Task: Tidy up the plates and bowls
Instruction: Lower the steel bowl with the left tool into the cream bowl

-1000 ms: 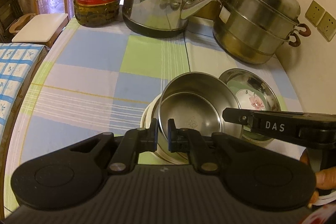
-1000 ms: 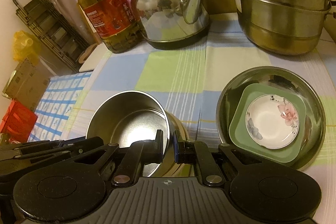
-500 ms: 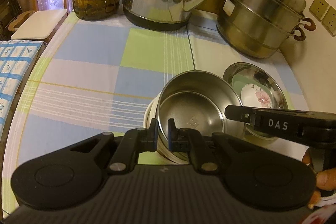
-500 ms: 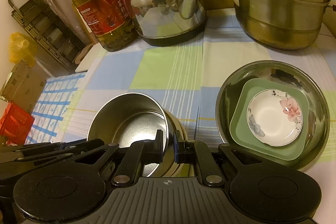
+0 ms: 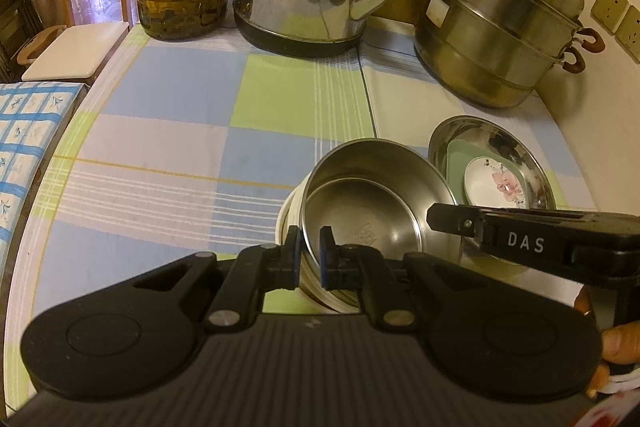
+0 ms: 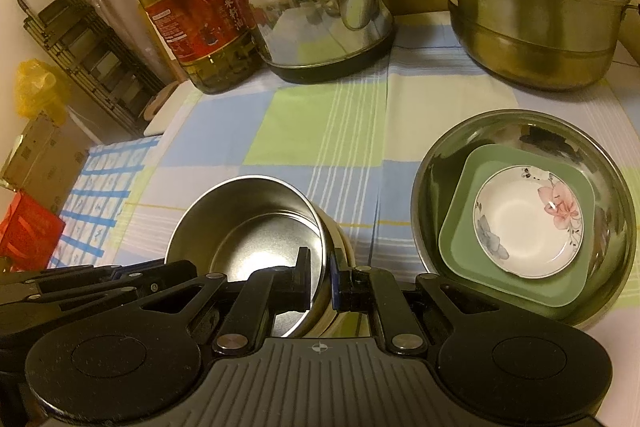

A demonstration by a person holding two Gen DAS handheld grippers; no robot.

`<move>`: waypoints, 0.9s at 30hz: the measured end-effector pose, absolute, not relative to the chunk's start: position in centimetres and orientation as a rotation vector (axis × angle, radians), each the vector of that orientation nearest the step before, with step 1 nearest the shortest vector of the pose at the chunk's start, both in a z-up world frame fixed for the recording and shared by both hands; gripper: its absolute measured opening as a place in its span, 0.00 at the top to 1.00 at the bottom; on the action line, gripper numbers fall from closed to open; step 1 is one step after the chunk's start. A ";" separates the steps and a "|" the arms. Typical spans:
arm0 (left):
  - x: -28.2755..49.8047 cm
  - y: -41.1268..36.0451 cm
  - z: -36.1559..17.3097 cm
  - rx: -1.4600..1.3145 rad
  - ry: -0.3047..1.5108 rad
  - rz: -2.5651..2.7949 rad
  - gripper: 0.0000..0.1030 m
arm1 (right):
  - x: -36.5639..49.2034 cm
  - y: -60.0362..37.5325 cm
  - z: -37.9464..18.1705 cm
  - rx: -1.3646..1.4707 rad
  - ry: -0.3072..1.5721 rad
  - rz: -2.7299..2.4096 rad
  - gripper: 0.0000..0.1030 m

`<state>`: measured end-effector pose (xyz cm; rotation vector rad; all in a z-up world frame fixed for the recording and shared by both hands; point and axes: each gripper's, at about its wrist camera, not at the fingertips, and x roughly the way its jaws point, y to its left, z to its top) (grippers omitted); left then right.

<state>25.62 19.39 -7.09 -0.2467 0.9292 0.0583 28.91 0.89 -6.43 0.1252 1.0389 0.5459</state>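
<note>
Left gripper (image 5: 309,253) and right gripper (image 6: 321,277) are each pinching the near rim of the steel bowl (image 5: 372,203), which is sitting tilted in a white bowl (image 5: 285,223) on the checked tablecloth (image 5: 192,131). Just right, a wide steel basin (image 6: 520,131) is holding a green square plate (image 6: 516,283) with a floral saucer (image 6: 528,219) on it.

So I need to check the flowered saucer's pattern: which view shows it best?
The right wrist view: the flowered saucer lies whole and unobstructed on the green square plate inside the wide steel basin. In the left wrist view the saucer is smaller, and the right gripper covers its near edge.
</note>
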 end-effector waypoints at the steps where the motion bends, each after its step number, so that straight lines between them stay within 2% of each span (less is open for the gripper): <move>1: 25.6 19.4 -7.1 -0.248 0.929 0.059 0.93 | 28.9 0.9 -6.4 0.118 1.035 0.547 0.91; 10: 25.5 19.5 -7.1 -0.257 0.932 0.069 0.92 | 28.7 1.1 -6.3 0.112 1.033 0.546 0.91; 17: 25.3 19.4 -6.9 -0.270 0.927 0.077 0.87 | 28.3 1.1 -6.1 0.060 1.018 0.532 0.89; 19: 25.1 19.3 -6.8 -0.265 0.922 0.081 0.87 | 28.2 1.0 -6.0 0.056 1.016 0.536 0.87; 24: 24.5 19.3 -6.2 -0.269 0.913 0.084 0.87 | 27.5 0.7 -5.7 0.051 1.004 0.541 0.67; 27: 23.9 19.2 -5.7 -0.276 0.903 0.085 0.85 | 26.9 0.5 -5.2 0.059 0.996 0.548 0.63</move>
